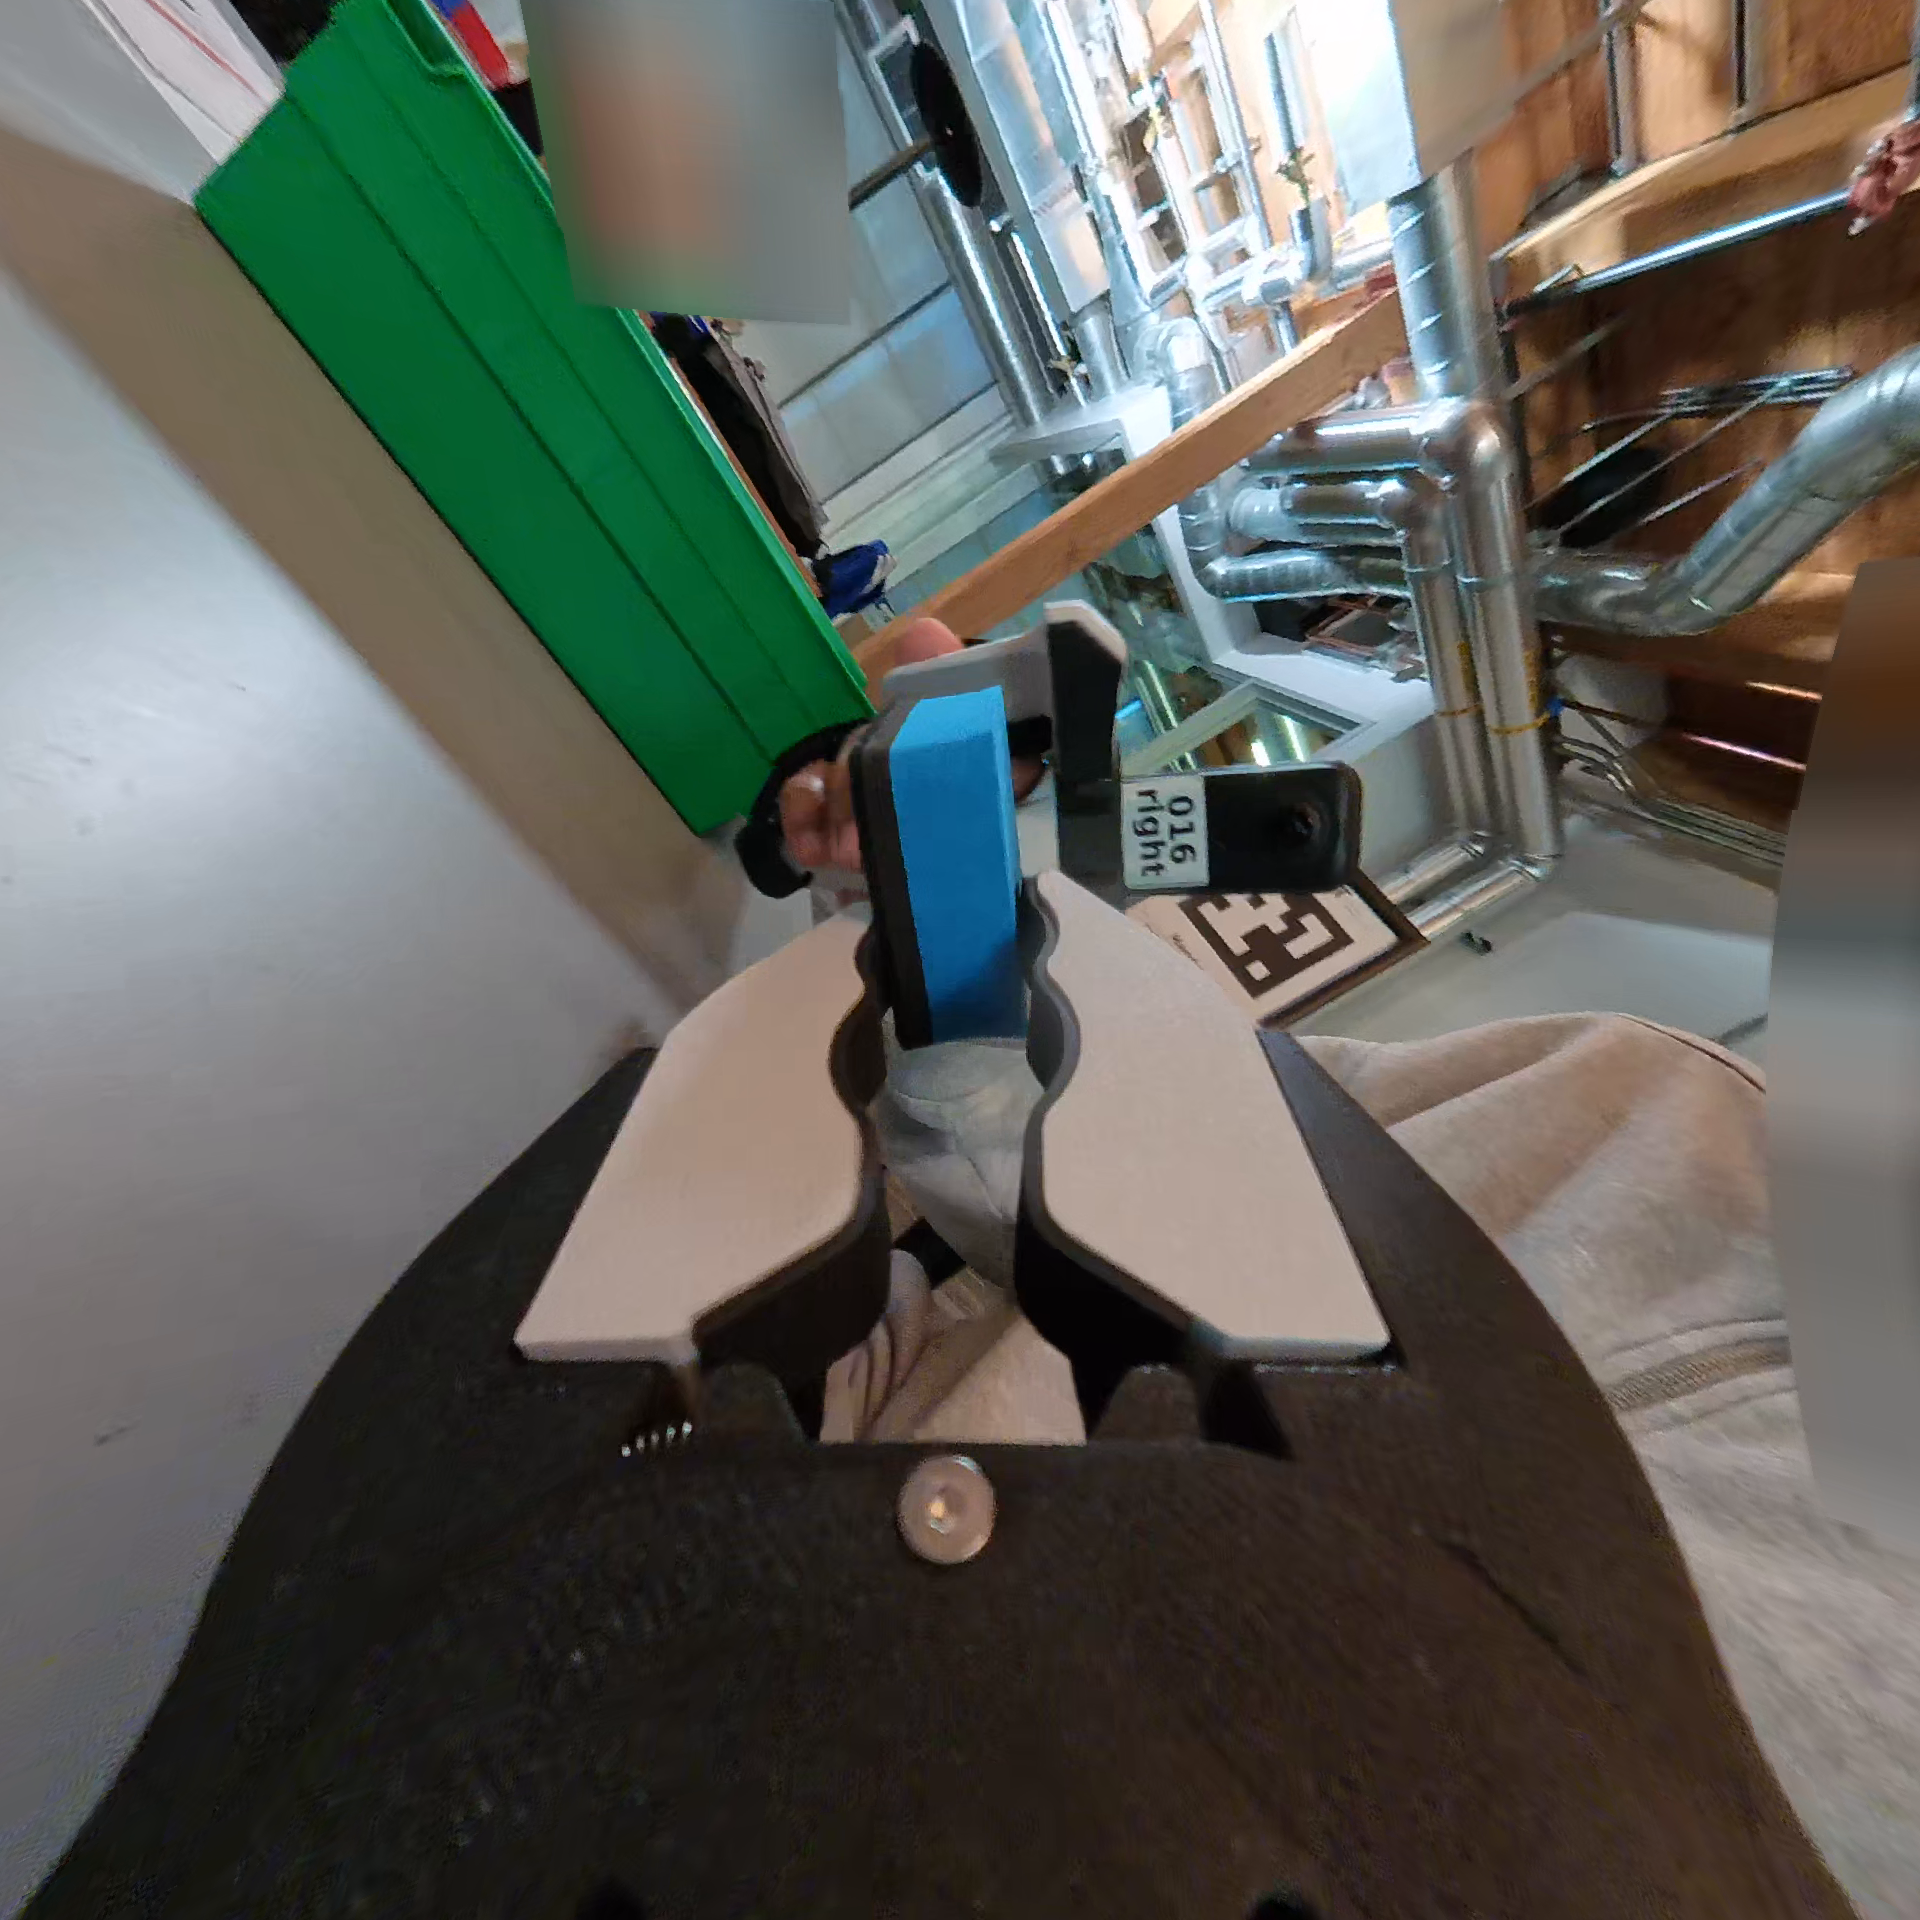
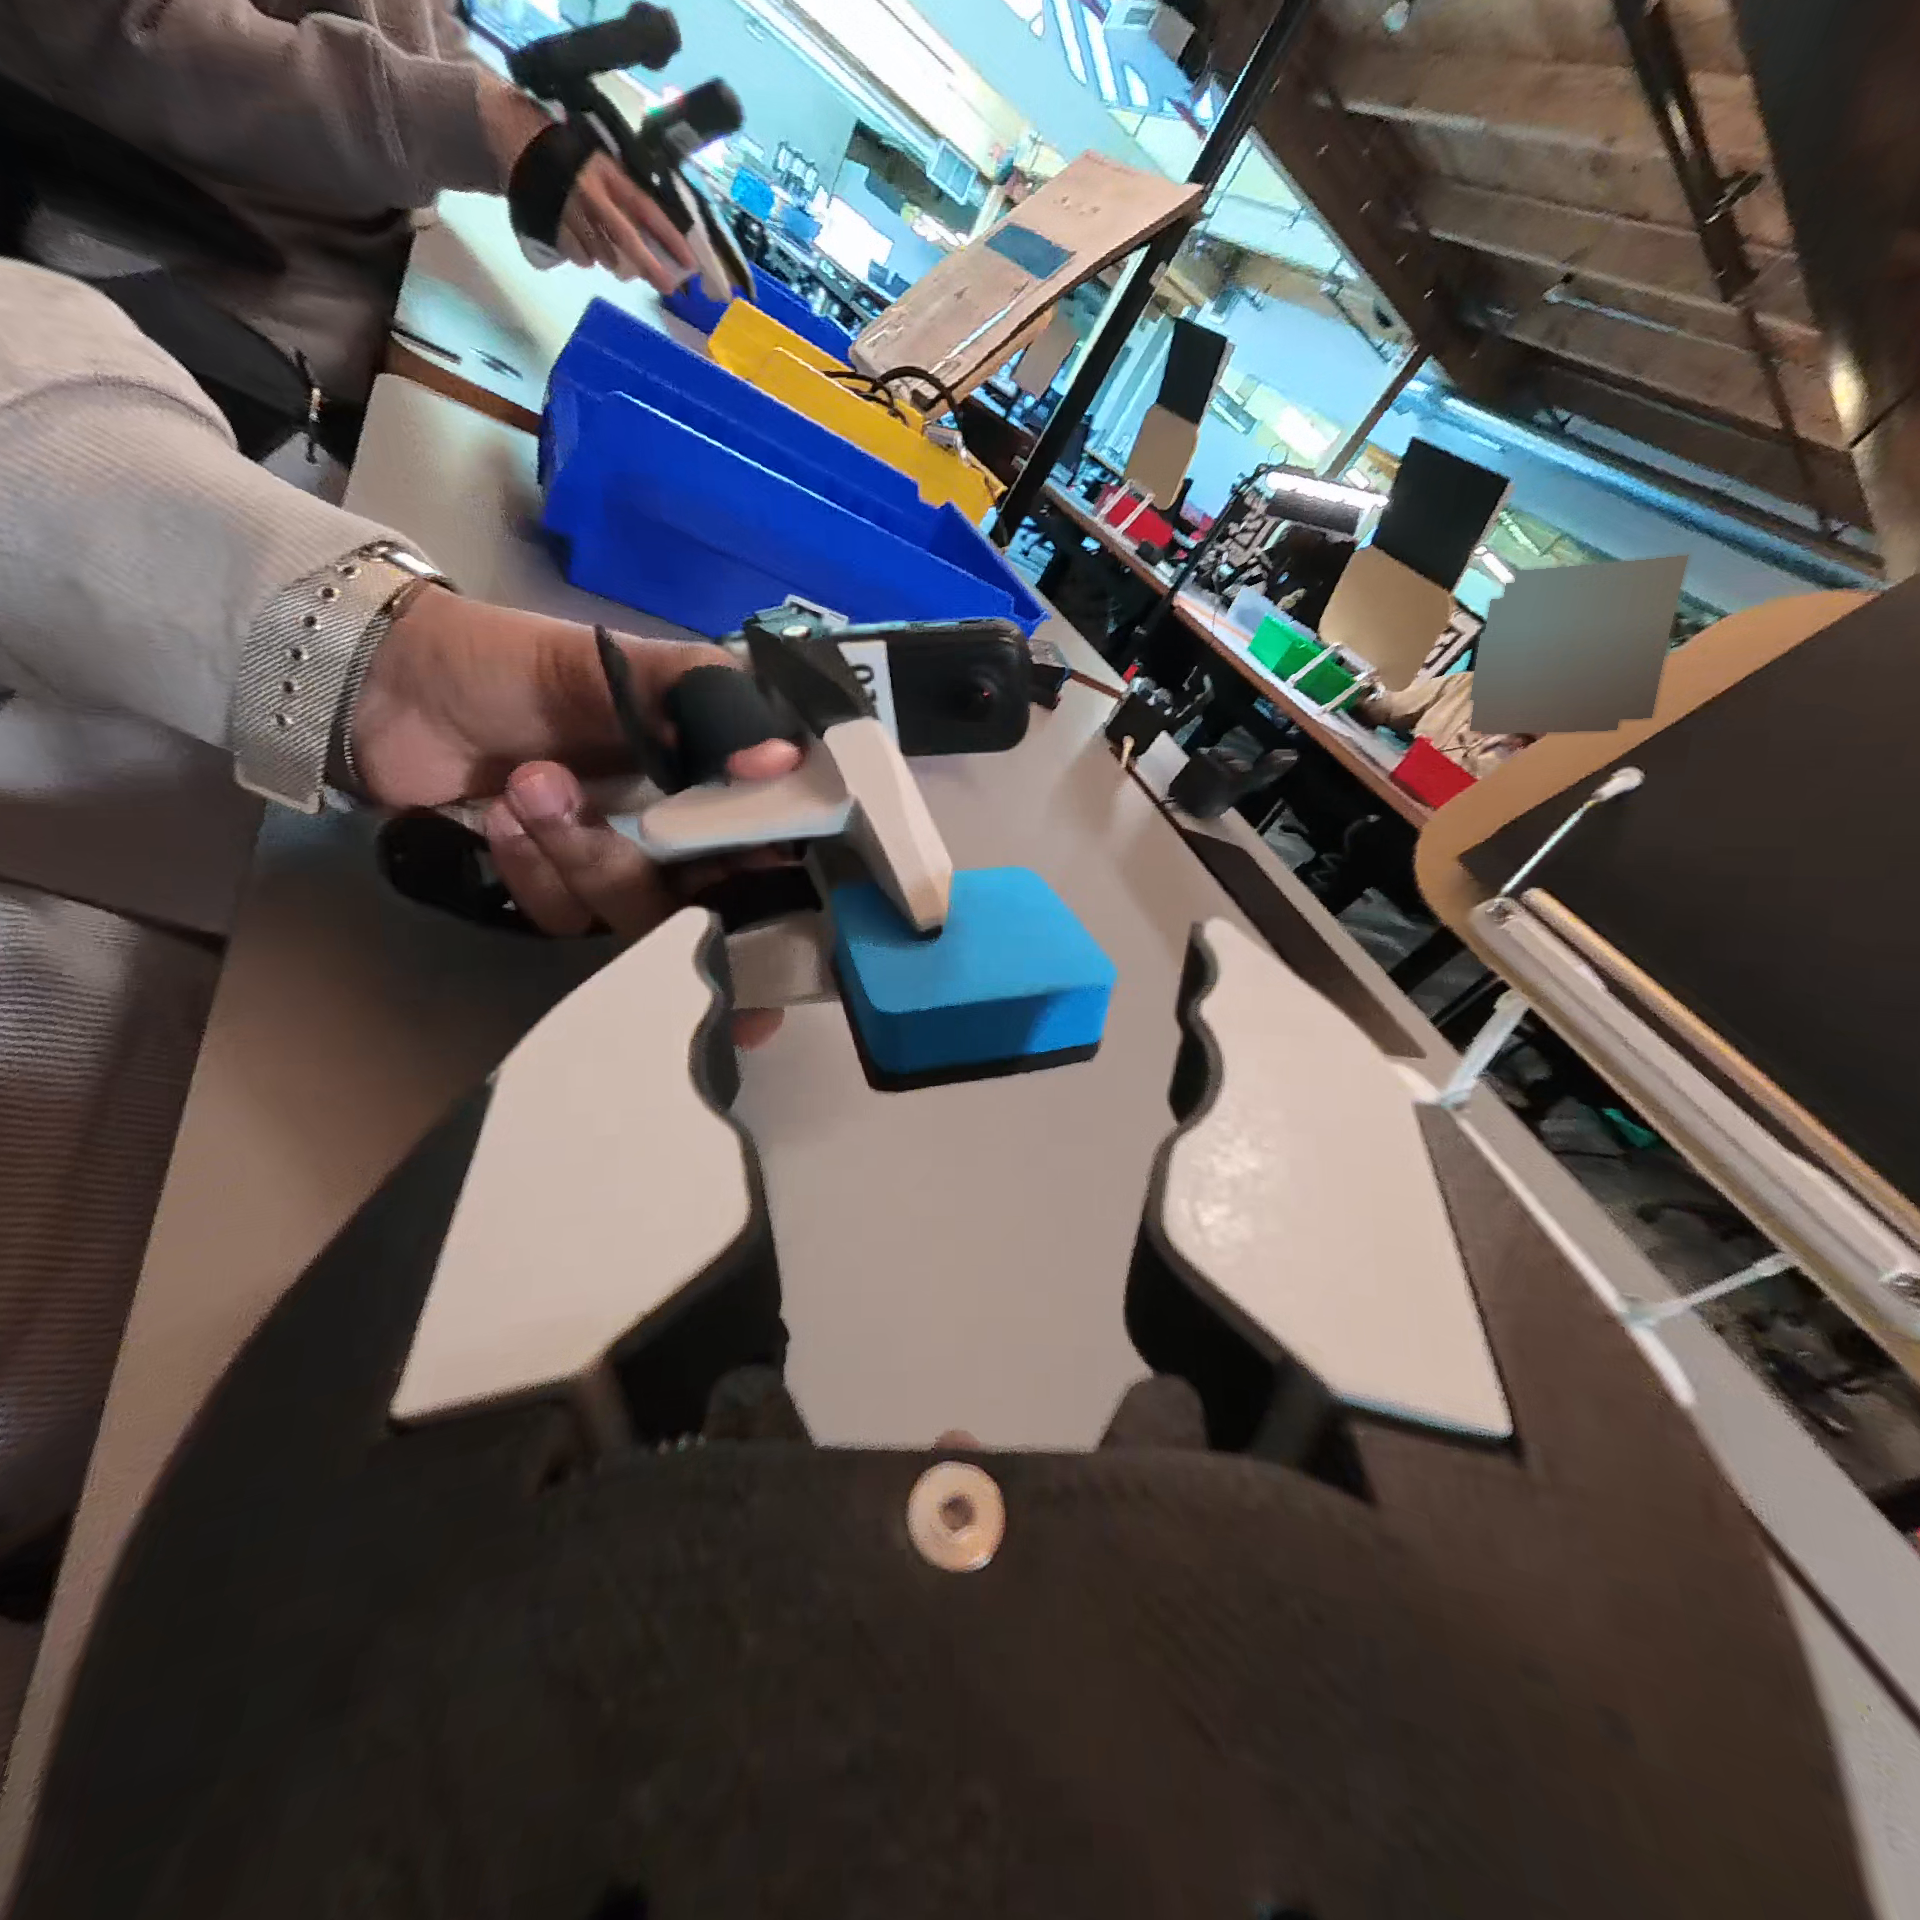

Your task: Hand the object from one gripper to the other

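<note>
Left wrist view: the left gripper [image 1: 951,935] has its fingers drawn in narrow and clamped on the blue block [image 1: 956,862] at centre frame. The block stands on edge, its black backing against one finger, and pokes out past the tips.

In the right wrist view the same block sits at centre frame, above the pale bench [image 2: 935,1247], pinched top and bottom by the left gripper, which a hand [image 2: 499,717] brings in from the left of the frame. The right gripper [image 2: 956,935] has its fingers spread wide. The block lies just ahead of their tips and in line with the gap, touching neither.

By my reading, the handover is set up but not made. The giver holds the block and the receiver is open and aimed. What remains is to bring the wide fingers around the free end, close them, and only then release the left grip.
</note>
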